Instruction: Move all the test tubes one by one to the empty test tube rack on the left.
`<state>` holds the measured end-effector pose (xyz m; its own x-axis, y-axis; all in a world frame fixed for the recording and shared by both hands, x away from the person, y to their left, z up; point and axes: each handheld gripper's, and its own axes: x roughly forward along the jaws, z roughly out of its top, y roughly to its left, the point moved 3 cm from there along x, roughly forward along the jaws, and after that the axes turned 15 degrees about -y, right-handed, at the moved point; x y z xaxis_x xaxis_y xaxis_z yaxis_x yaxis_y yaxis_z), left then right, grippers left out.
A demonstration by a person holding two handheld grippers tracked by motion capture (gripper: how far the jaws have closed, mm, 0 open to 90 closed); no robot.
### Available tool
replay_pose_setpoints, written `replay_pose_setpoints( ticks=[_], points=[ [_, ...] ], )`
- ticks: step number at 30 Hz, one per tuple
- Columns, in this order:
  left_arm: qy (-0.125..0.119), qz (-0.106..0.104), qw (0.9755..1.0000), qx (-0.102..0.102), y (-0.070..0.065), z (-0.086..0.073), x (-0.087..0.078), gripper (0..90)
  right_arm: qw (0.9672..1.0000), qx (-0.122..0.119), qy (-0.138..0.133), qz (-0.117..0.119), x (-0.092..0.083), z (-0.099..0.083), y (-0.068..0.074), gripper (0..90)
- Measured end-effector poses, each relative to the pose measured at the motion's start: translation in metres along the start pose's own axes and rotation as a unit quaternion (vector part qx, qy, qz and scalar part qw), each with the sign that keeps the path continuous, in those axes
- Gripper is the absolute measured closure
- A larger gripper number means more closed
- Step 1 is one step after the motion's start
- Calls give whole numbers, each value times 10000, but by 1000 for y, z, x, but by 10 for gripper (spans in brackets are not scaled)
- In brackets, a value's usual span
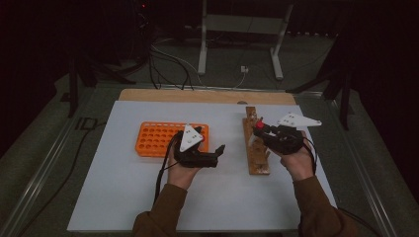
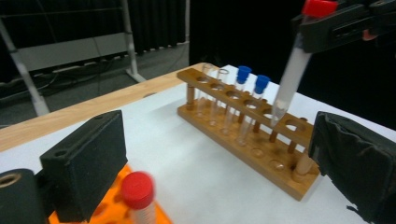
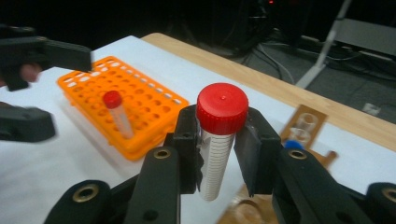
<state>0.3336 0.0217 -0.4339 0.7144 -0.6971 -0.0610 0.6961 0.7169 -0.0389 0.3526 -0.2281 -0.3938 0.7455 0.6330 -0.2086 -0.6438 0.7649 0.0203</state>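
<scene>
Dark room, white sheet laid over a wooden table, cables on the floor behind. From the high view your left gripper sits just at 3 o'clock of the orange rack, jaws spread with nothing in them. Your right gripper hangs over the wooden rack, clamped on a red-capped tube.

Left gripper view: the wooden rack runs off toward 11 o'clock, carrying two blue-capped tubes and a couple of uncapped ones. Your held tube dangles tilted above the rack's near end, tip just over the top bar beside a free hole. A second red-capped tube stands in the orange rack at 6 o'clock.

Right gripper view: the pads squeeze the tube just under its cap, the body hanging down between them. The orange rack sits at 10 o'clock with its one tube.

So I'd say you're mid-transfer, orange rack to wooden. Next you need to straighten the tube upright, line the tip up with an empty hole, lower it, then let go.
</scene>
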Motion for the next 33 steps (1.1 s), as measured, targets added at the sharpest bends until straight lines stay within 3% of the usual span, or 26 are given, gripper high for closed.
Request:
replay_pose_setpoints(
  ticks=[15, 19, 21, 22, 24, 25, 26, 33],
  points=[
    [253, -566, 9980, 86, -25, -9, 29, 162, 9988, -5, 128, 477, 23, -6, 33, 713],
    [306, -602, 9977, 86, -28, -11, 33, 186, 9982, -20, 164, 585, 27, -7, 40, 713],
    [340, -607, 9975, 119, -28, -13, 34, 236, 9979, -33, 165, 628, 28, -8, 43, 713],
    [349, -601, 9975, 137, -29, -13, 34, 325, 9977, -30, 170, 652, 29, -8, 45, 713],
    [363, -647, 9972, 109, -29, -13, 34, 369, 9976, -23, 169, 665, 29, -8, 45, 713],
    [367, -659, 9971, 117, -29, -13, 34, 448, 9974, -3, 171, 694, 30, -8, 47, 713],
    [359, -680, 9970, 109, -28, -13, 34, 448, 9974, -3, 171, 694, 30, -8, 47, 713],
    [358, -863, 9956, 29, -28, -14, 34, 689, 9968, -10, 180, 777, 31, -8, 51, 713]
  ],
)
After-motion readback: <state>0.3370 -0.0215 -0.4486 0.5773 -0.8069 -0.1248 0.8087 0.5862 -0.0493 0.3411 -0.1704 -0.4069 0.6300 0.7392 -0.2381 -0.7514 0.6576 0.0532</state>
